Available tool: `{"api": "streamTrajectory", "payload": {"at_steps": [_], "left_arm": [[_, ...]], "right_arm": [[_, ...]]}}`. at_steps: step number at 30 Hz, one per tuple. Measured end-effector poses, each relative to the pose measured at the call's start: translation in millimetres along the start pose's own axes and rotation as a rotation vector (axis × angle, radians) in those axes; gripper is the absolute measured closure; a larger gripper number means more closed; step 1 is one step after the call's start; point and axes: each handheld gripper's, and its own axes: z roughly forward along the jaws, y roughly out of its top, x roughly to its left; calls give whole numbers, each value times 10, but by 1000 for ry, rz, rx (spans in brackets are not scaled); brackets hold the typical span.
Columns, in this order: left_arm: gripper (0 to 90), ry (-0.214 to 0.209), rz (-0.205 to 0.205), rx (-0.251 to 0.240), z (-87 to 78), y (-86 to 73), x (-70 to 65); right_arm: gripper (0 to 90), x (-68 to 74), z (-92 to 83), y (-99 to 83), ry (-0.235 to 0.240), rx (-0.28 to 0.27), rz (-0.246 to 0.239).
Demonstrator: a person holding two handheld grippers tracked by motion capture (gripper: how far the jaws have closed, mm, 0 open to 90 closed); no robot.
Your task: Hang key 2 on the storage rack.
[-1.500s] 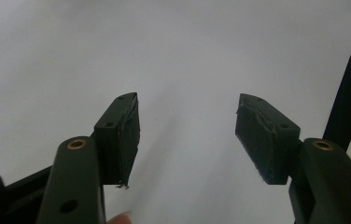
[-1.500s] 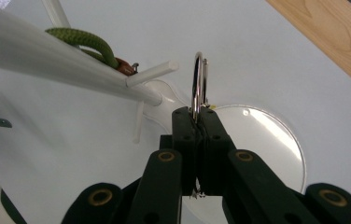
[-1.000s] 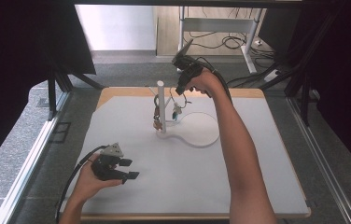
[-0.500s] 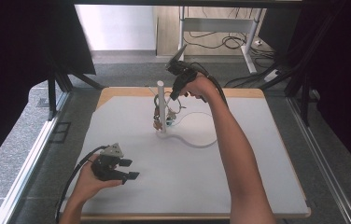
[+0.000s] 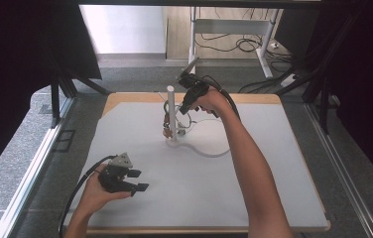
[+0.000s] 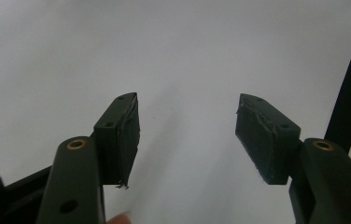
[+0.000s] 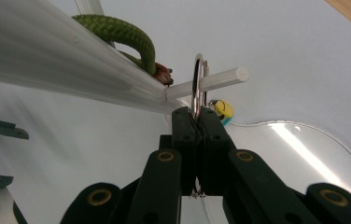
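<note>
We hang the ring on the stand's side peg

Bottom centre of the right gripper view, our right gripper (image 7: pixel 197 114) is clenched on a metal ring (image 7: pixel 197 86) already around the peg (image 7: pixel 211 80), which runs toward upper right; the left gripper (image 5: pixel 134 180), released, waits lower left on the table (image 5: pixel 254 188).

a white mat (image 5: pixel 254 188) is covering a wooden table (image 5: pixel 254 98), its pale edge showing at the far side; grey carpet (image 5: pixel 21 163) is running round it; black drapes (image 5: pixel 31 44) are hanging at the left and black drapes are closing the right side; a metal rail (image 5: pixel 31 173) is lying along the floor at the left; a white wall panel (image 5: pixel 122 29) is catching daylight beyond; a desk frame (image 5: pixel 234 29) is standing farther back with cables (image 5: pixel 234 44) trailing under it.
</note>
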Motion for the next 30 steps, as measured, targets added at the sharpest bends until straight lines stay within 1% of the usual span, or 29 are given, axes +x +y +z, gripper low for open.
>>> {"api": "streamTrajectory", "payload": {"at_steps": [5, 6, 12, 13, 15, 16, 17, 18, 19, 20, 22, 24, 25, 26, 28, 30], "left_arm": [[404, 0, 5, 2, -8, -2, 2], [404, 1, 2, 0, -5, -3, -1], [404, 3, 6, 5, -2, -3, 1], [403, 3, 7, 6, 2, -4, 1], [404, 3, 7, 5, 2, -4, 1], [404, 3, 7, 5, 2, -4, 1], [404, 3, 7, 6, 1, -4, 2], [404, 3, 7, 6, 1, -4, 2], [403, 3, 7, 7, 2, -4, 2], [402, 2, 7, 8, 4, -4, 0], [402, 0, 7, 9, 10, -5, -3], [399, 2, 8, 10, 11, -6, -2], [398, 3, 8, 11, 10, -5, -3], [397, 2, 9, 10, 9, -6, -3], [397, 3, 8, 8, 8, -6, -2], [397, 5, 3, 9, 7, -6, -5]], "right_arm": [[866, 11, 44, -17, 2, 5, -6], [865, 13, 59, -20, 4, 5, 1], [862, 12, 113, -27, 17, 2, 4], [845, 3, 119, -29, 23, -2, 3], [841, -4, 126, -32, 23, -1, -2], [836, 0, 132, -33, 27, 4, 5], [807, -2, 143, -39, 31, 7, 5], [807, -2, 143, -39, 31, 7, 5], [774, -8, 154, -48, 32, 5, 1], [754, -5, 149, -49, 33, 1, 14], [745, -9, 144, -52, 36, -4, 17], [716, -8, 125, -60, 32, -12, 26], [710, -14, 115, -66, 29, -17, 25], [681, -19, 93, -80, 31, -24, 21], [667, -20, 79, -91, 28, -28, 15], [635, -16, 40, -122, 21, -43, 18]]}}
